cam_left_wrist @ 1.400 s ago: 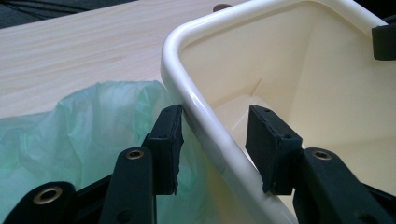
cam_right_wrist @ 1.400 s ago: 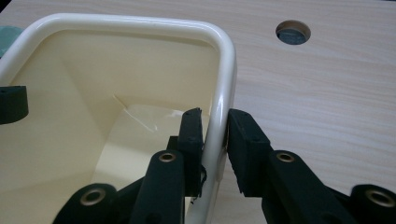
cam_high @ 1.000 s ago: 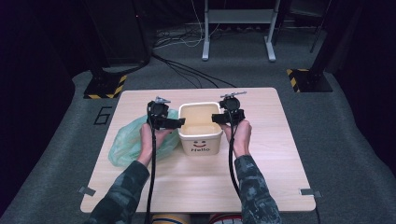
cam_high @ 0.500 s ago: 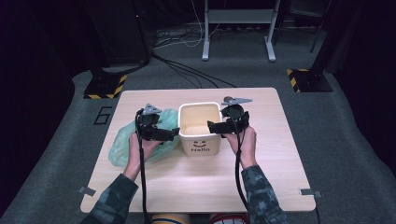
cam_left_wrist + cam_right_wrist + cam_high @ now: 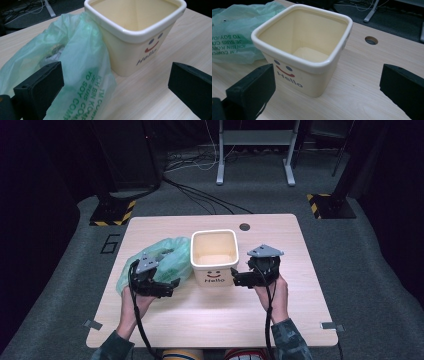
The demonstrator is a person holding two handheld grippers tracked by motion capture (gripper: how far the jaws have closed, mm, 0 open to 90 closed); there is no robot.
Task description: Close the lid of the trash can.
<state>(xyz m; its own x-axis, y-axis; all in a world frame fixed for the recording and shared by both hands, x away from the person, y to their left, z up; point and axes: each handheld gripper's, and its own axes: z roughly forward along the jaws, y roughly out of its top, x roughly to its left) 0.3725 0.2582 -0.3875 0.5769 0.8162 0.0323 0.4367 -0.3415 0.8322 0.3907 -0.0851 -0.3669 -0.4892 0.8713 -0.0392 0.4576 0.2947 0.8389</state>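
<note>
The cream bin [image 5: 130, 47] stood upright on the wooden table [image 5: 155, 100], a green plastic bag [image 5: 75, 75] touching its side; the left gripper's [image 5: 115, 87] 2 jaws, just opened, held nothing.

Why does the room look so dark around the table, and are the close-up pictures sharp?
High view: light falls on the table alone, the floor dim. Left gripper view: bin and bag crisp, near jaws slightly soft. Right gripper view: evenly lit, no glare.
</note>
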